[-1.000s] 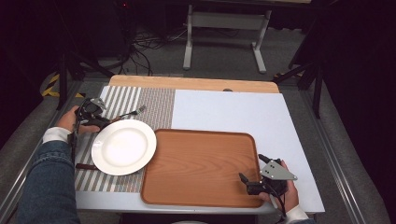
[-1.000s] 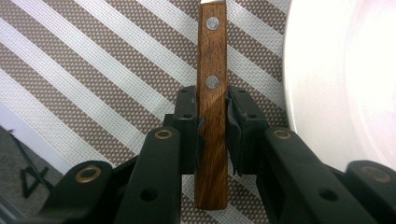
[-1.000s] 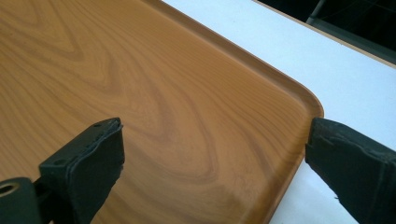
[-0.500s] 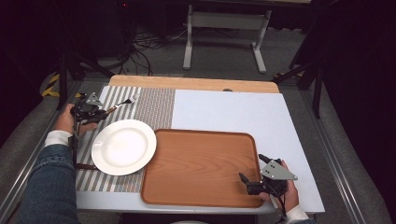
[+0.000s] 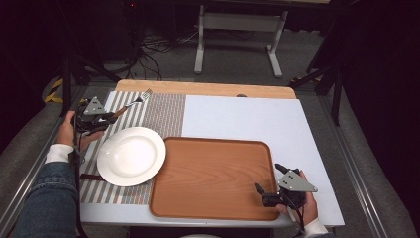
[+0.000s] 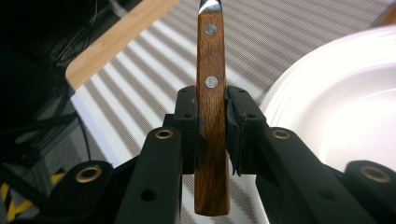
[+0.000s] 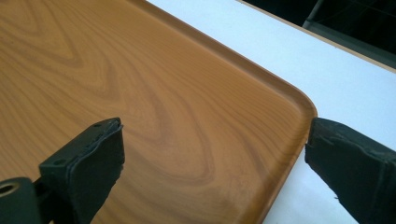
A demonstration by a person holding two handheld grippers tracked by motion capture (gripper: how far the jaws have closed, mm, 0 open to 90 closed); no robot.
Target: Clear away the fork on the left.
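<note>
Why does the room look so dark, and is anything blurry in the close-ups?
High view: light falls on the table alone, so the surroundings go black. Left gripper view: the fork handle is sharp, the overexposed white plate is soft. Right gripper view: the tray grain is crisp, without glare.

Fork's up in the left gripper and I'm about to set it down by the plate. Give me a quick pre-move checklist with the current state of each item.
1. Left gripper shut on the fork handle: ok.
2. Grip sits mid-handle, handle straight between the jaws: ok.
3. Fork tines off the placemat: cannot tell.
4. Bare placemat beside the plate: ok.
5. Right gripper open, at the tray corner, away from the plate: ok.
</note>
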